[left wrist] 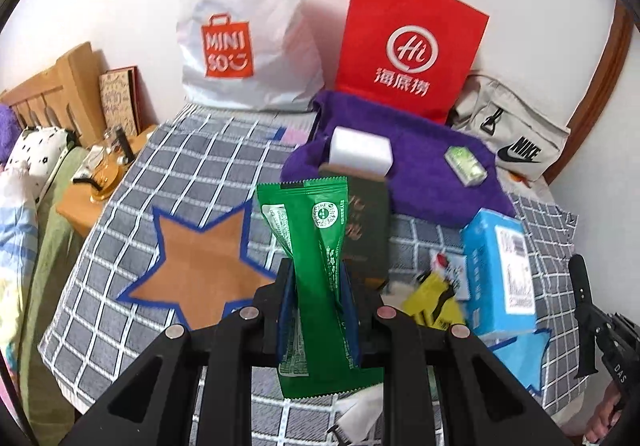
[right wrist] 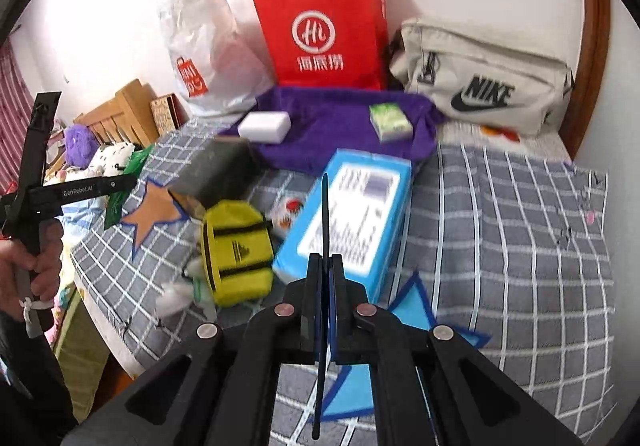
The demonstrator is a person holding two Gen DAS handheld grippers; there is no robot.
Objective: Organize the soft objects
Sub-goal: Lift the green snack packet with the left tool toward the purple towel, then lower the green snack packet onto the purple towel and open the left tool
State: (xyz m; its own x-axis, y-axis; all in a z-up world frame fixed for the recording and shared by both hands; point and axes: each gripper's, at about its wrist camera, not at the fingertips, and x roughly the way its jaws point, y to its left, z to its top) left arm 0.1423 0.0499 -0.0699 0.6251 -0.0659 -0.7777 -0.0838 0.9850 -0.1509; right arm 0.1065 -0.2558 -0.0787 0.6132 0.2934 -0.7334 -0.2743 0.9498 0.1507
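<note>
My left gripper (left wrist: pixel 318 278) is shut on a green foil packet (left wrist: pixel 316 246), held upright above the grey checked bedspread (left wrist: pixel 120 266); the packet also shows in the right wrist view (right wrist: pixel 128 182). My right gripper (right wrist: pixel 325 266) is shut on a thin dark blue sheet (right wrist: pixel 325 230), seen edge-on. Ahead lie a blue tissue box (right wrist: pixel 352 214), a yellow pouch (right wrist: pixel 236 254), a dark box (right wrist: pixel 216 170), and a purple towel (right wrist: pixel 340 126) bearing a white sponge (right wrist: pixel 264 126) and a small green tissue pack (right wrist: pixel 390 122).
A white Miniso bag (left wrist: pixel 248 34), a red paper bag (left wrist: pixel 408 46) and a beige Nike bag (right wrist: pixel 488 82) stand against the wall. Brown (left wrist: pixel 200 266) and blue (right wrist: pixel 416 306) star patches mark the bedspread. A wooden headboard (left wrist: pixel 52 94) and nightstand (left wrist: pixel 92 190) sit at left.
</note>
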